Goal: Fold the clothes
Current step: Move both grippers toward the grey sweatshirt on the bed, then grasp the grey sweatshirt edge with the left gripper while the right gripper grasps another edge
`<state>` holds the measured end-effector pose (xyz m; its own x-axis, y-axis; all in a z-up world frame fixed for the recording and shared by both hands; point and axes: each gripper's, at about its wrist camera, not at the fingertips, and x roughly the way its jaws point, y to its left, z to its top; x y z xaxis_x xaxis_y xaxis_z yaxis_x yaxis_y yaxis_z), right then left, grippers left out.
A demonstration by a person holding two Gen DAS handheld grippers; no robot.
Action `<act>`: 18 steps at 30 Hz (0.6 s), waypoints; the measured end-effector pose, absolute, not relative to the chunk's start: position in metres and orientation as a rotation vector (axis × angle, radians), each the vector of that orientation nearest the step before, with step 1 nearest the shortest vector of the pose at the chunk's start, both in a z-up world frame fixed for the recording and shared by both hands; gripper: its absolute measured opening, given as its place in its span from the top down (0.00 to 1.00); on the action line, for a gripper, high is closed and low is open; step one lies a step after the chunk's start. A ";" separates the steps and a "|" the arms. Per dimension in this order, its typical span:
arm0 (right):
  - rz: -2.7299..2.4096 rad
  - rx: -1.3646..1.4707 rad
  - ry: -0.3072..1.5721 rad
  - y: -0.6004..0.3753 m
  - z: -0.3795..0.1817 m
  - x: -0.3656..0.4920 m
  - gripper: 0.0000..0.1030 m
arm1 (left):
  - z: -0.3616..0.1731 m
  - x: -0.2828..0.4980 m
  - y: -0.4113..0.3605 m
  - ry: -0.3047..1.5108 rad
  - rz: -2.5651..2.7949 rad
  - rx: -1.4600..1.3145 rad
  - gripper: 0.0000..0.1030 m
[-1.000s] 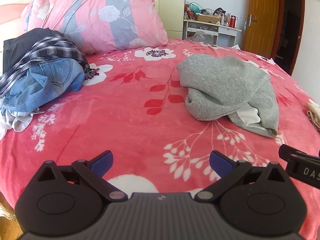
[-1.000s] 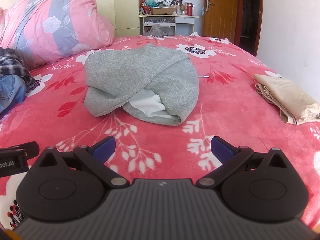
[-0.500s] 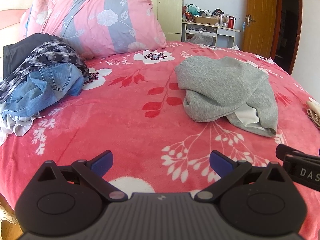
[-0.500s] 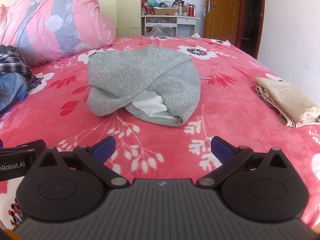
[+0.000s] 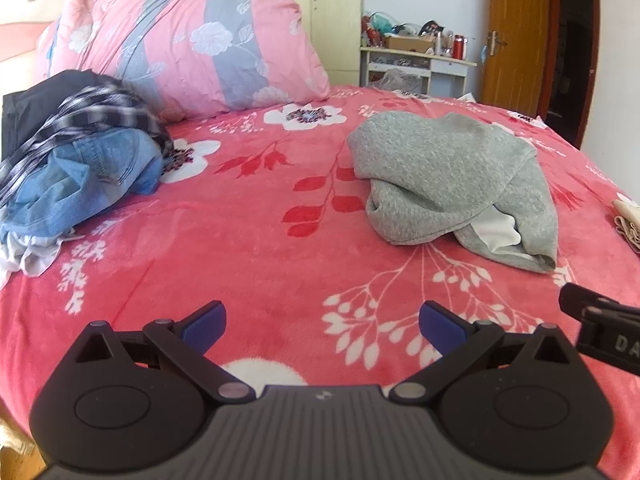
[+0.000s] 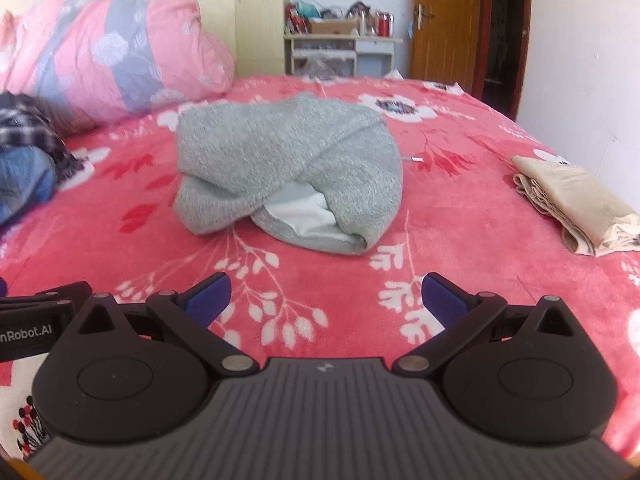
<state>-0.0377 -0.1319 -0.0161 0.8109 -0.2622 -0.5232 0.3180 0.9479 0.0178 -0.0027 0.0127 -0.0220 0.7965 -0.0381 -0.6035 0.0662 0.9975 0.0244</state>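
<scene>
Both grippers hover over a red floral bed [image 5: 248,240], fingers spread wide and empty. Bare blanket lies between and just ahead of the left gripper [image 5: 322,322] and right gripper [image 6: 326,294]. A crumpled grey sweater [image 6: 288,172] sits beyond the right fingers. Unfolded clothes [image 5: 76,168] pile far left; folded beige cloth [image 6: 576,204] lies far right.

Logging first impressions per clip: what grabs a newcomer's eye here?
A crumpled grey sweatshirt lies mid-bed on the red floral blanket, ahead of both open grippers, left gripper and right gripper. A heap of jeans and plaid sits left by the pink pillow.
</scene>
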 end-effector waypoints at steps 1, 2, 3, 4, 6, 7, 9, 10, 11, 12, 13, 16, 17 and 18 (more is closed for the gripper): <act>-0.300 0.092 0.532 -0.135 -0.020 -0.039 0.01 | -0.024 0.000 0.012 0.638 -0.066 0.049 0.00; -0.290 0.071 0.525 -0.138 -0.025 -0.039 0.01 | -0.026 0.003 0.011 0.631 -0.077 0.055 0.00; -0.282 0.051 0.523 -0.142 -0.030 -0.037 0.01 | -0.028 0.007 0.009 0.622 -0.090 0.062 0.00; -0.276 0.045 0.522 -0.148 -0.034 -0.035 0.01 | -0.029 0.011 0.005 0.606 -0.103 0.073 0.00; -0.263 0.051 0.507 -0.163 -0.037 -0.029 0.01 | -0.030 0.020 -0.003 0.562 -0.136 0.098 0.00; -0.252 0.059 0.486 -0.171 -0.037 -0.025 0.01 | -0.030 0.025 -0.010 0.539 -0.162 0.117 0.01; -0.238 0.051 0.436 -0.184 -0.032 -0.016 0.02 | -0.030 0.036 -0.025 0.496 -0.224 0.164 0.05; -0.237 0.038 0.418 -0.191 -0.030 -0.009 0.02 | -0.031 0.041 -0.034 0.475 -0.265 0.195 0.10; -0.238 0.022 0.404 -0.198 -0.029 -0.001 0.04 | -0.033 0.048 -0.043 0.457 -0.308 0.226 0.17; -0.239 0.005 0.390 -0.205 -0.028 0.007 0.06 | -0.037 0.055 -0.053 0.451 -0.340 0.257 0.20; -0.243 -0.008 0.389 -0.210 -0.028 0.017 0.11 | -0.042 0.063 -0.062 0.451 -0.367 0.289 0.29; -0.222 0.008 0.419 -0.230 -0.031 0.048 0.25 | -0.058 0.088 -0.091 0.458 -0.438 0.387 0.51; -0.213 0.014 0.432 -0.234 -0.033 0.058 0.35 | -0.065 0.096 -0.099 0.467 -0.452 0.424 0.57; -0.206 0.018 0.446 -0.238 -0.035 0.068 0.36 | -0.072 0.104 -0.108 0.478 -0.462 0.459 0.60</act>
